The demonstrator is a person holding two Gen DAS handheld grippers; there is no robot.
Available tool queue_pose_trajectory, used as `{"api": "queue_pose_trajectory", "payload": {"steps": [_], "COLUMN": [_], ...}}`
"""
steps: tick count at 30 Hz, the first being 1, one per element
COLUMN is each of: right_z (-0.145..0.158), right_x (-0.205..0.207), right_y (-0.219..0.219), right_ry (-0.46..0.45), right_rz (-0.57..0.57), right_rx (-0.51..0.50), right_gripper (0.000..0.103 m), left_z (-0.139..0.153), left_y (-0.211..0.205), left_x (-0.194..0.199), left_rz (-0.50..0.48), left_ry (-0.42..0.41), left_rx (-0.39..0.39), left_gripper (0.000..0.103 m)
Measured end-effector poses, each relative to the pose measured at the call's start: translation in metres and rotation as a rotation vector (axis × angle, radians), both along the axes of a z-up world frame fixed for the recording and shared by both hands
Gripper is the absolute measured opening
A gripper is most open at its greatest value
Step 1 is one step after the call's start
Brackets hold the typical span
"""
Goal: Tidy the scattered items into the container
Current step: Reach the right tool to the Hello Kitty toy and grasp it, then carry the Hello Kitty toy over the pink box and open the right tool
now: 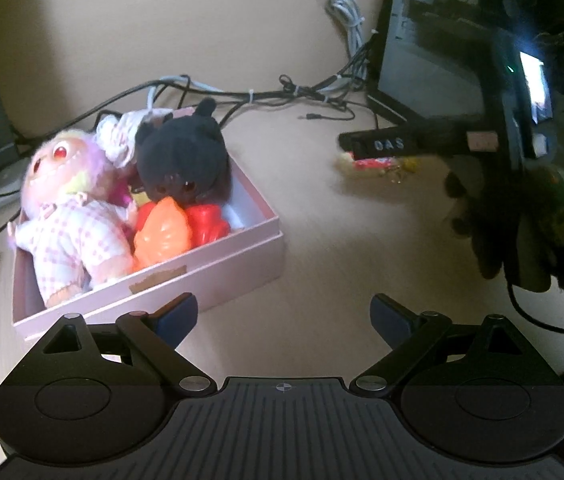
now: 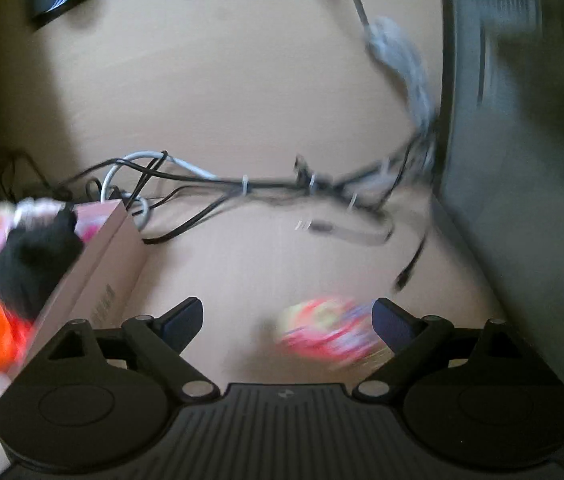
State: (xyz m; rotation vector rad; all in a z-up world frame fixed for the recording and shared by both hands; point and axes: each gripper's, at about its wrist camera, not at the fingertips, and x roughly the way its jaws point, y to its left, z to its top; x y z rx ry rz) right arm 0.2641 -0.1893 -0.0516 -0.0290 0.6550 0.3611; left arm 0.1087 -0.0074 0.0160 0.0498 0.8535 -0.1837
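we judge the red-and-yellow toy (image 2: 328, 334) on the counter (image 2: 241, 100) is next for the pink box (image 1: 209, 264): right gripper (image 2: 288, 322) hangs spread over it, left gripper (image 1: 284, 318) empty and spread too.

A pale wooden desk (image 1: 322, 240) — tangled cables (image 1: 249, 96) beside a computer tower (image 1: 422, 40).

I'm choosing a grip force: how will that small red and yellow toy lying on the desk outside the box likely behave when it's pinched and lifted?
The small red and yellow toy is blurred, so this is tentative. It looks small between the open right gripper fingers, so probably light. Its outline seems lumpy and uneven, so it may twist or slip when pinched. Whether it is soft or hard cannot be told.
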Motion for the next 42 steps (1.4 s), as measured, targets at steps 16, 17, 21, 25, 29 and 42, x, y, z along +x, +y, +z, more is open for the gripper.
{"api": "queue_pose_trajectory", "payload": {"steps": [16, 17, 21, 25, 29, 42], "right_z": [-0.026, -0.023, -0.007, 0.007, 0.015, 0.032], "right_x": [0.014, 0.008, -0.02, -0.055, -0.09, -0.166], "right_y": [0.01, 0.007, -0.007, -0.017, -0.011, 0.066], "right_ry": [0.07, 0.072, 0.061, 0.07, 0.101, 0.099], "right_rz": [0.054, 0.058, 0.078, 0.121, 0.194, 0.418], "right_rx": [-0.055, -0.045, -0.027, -0.014, -0.008, -0.02], "right_gripper": [0.057, 0.057, 0.057, 0.057, 0.057, 0.057], "left_z": [-0.003, -0.003, -0.001, 0.002, 0.002, -0.001], "left_y": [0.0, -0.001, -0.003, -0.008, -0.012, 0.021], "left_x": [-0.007, -0.008, -0.014, -0.025, -0.04, -0.097], "left_rz": [0.009, 0.013, 0.018, 0.004, 0.005, 0.112], "left_ry": [0.031, 0.031, 0.022, 0.011, 0.015, 0.061], "left_rx": [0.005, 0.005, 0.012, 0.024, 0.043, 0.133], "left_gripper": [0.097, 0.097, 0.097, 0.097, 0.098, 0.098]}}
